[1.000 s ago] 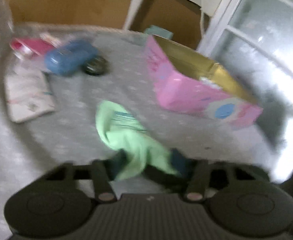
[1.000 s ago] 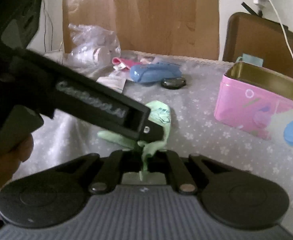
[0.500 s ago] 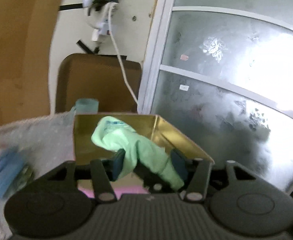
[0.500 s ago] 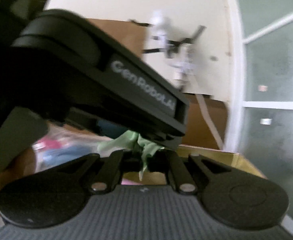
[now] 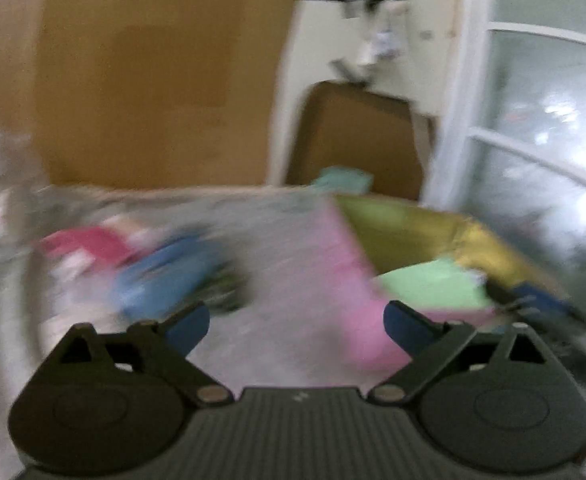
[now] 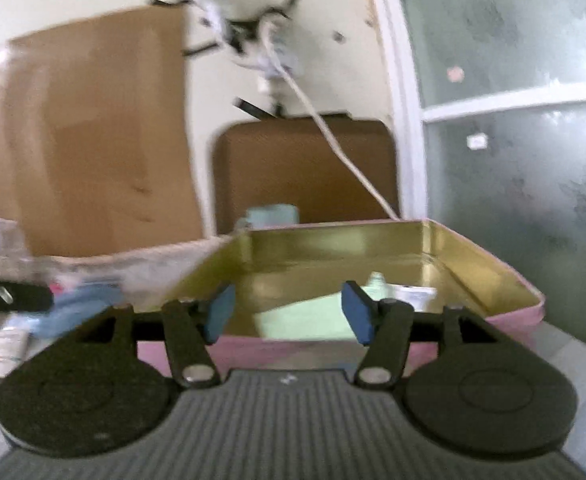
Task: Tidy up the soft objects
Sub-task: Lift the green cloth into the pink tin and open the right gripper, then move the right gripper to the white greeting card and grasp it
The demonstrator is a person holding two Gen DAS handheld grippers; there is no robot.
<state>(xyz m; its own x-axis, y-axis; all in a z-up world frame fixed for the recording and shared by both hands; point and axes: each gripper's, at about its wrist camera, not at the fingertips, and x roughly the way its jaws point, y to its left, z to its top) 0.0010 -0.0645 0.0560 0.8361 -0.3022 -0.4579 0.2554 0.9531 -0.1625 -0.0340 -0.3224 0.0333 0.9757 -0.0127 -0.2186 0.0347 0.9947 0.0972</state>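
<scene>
The green cloth (image 6: 313, 316) lies flat inside the pink tin (image 6: 505, 312), its storage place on the bench (image 5: 277, 256). Left gripper (image 5: 296, 326) and right gripper (image 6: 288, 312) fingers stand wide, holding nothing.

Pink tin (image 6: 513, 312) with gold inside, light green cloth (image 6: 313, 316)

A grey patterned cloth (image 5: 277, 240) covers my table. On it sit the pink tin (image 6: 505, 316) and a blue case (image 5: 161, 276).
</scene>
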